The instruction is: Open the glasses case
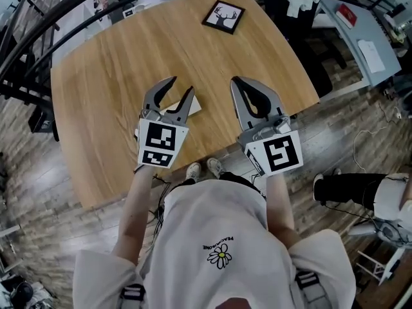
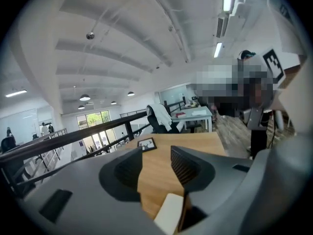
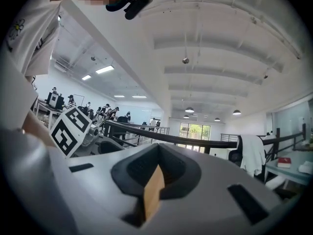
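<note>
Left gripper (image 1: 181, 85): fingers released and apart, with the cream glasses case (image 1: 197, 105) lying on the desk (image 1: 109, 76) between them, near their base. Right gripper (image 1: 235, 81): fingers clenched together, empty, to the right of the case. A framed picture (image 1: 223, 16) lies well beyond both sets of fingertips.

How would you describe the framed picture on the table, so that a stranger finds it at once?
Start at the large wooden table and look to its far edge, at the top of the head view. There a small square picture lies flat. Its dark frame and black deer on white set it apart from the plain cream object near the left gripper.
</note>
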`<state>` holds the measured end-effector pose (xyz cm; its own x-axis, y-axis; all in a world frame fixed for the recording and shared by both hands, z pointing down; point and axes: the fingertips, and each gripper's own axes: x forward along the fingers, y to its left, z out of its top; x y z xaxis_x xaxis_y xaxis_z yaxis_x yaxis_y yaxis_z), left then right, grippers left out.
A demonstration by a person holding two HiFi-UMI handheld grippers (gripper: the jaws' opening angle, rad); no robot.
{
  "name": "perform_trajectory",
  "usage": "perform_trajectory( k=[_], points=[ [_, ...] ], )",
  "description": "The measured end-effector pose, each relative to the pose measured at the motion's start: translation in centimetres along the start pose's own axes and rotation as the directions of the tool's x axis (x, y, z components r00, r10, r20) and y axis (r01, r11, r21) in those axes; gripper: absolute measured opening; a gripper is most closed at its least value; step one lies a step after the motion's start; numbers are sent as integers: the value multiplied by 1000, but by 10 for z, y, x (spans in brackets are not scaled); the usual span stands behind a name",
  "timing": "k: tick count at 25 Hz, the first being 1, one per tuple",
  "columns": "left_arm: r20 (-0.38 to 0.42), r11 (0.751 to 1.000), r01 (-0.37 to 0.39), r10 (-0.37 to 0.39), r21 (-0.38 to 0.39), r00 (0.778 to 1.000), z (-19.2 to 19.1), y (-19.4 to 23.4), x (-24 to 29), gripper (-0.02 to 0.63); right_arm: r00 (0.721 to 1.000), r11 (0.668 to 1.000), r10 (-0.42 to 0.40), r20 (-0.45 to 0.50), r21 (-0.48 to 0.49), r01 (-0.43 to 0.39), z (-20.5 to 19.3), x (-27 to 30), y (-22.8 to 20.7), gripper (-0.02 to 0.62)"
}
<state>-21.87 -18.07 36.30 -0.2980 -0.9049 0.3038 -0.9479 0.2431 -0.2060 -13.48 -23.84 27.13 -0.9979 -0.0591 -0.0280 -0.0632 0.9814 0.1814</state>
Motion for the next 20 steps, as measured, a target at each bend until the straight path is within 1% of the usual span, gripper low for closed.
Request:
perform_trajectory(
  k=[2,4,6,8,10,11,13,16,18,20],
  points=[
    [-65,1000,27,-27,12,998,-20,-5,9,216,999,999,36,-24,4,-35,-9,5,3,6],
    [-124,998,60,-57,16,991,-39,-10,17,239,994,995,97,-59,8,-97,-22,11,11,8],
    [-196,994,107,-101,21,975,-59,-18,26,255,979,985,174,-108,24,-173,-39,17,22,86],
    [-280,986,158,-140,43,950,-85,-29,33,265,957,972,236,-167,38,-233,-60,19,32,101],
    [-361,974,203,-156,97,919,-116,-39,39,264,938,963,269,-217,45,-266,-79,21,40,101],
    [-400,967,224,-160,120,902,-132,-43,42,264,934,962,273,-228,57,-268,-89,22,42,101],
    [-468,956,261,-169,137,867,-161,-51,46,265,928,959,282,-242,97,-266,-109,24,46,101],
    [-542,935,316,-185,159,820,-191,-61,52,268,900,950,312,-306,131,-285,-144,25,52,101],
    [-571,917,345,-178,199,802,-203,-61,58,268,875,944,331,-354,126,-306,-167,27,56,107],
    [-590,907,358,-167,222,790,-211,-60,61,268,842,935,352,-408,111,-337,-190,28,62,115]
  ],
)
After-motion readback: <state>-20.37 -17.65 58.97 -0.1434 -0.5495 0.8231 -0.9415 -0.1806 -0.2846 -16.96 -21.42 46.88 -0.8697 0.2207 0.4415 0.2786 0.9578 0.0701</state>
